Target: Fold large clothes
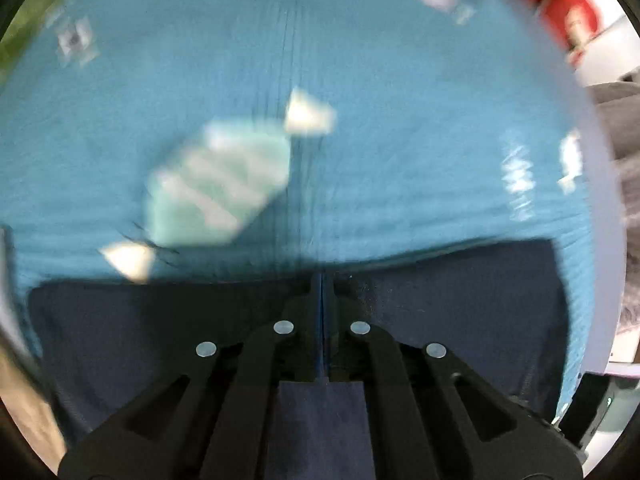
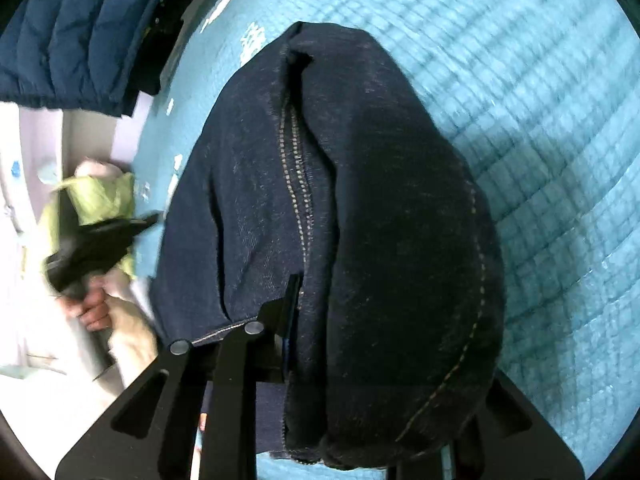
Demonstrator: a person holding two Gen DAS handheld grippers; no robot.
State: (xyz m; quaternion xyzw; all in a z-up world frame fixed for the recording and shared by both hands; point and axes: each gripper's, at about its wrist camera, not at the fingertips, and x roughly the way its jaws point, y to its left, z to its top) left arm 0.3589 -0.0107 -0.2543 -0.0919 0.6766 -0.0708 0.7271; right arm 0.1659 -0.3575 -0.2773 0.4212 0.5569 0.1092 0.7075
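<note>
Dark navy jeans point(image 2: 380, 208) with tan stitching lie bunched on the teal bedspread point(image 2: 552, 128). My right gripper point(image 2: 312, 286) is shut on a thick fold of them. One black finger point(image 2: 292, 296) shows, and the denim drapes over and hides the other. In the blurred left wrist view, my left gripper point(image 1: 322, 292) is shut, its fingers pressed together above the jeans point(image 1: 460, 320) near their upper edge. I see no cloth between its fingers. The right wrist view shows the left gripper point(image 2: 150, 218), blurred, at the bed's left side, held by a hand point(image 2: 90, 310).
The bedspread point(image 1: 360, 60) has white and mint patches point(image 1: 220, 184). A navy puffer jacket point(image 2: 76, 28) hangs at the upper left of the right wrist view. A yellow-green cloth point(image 2: 104, 196) lies beyond the bed's left edge. A red and white object point(image 1: 568, 4) sits far right.
</note>
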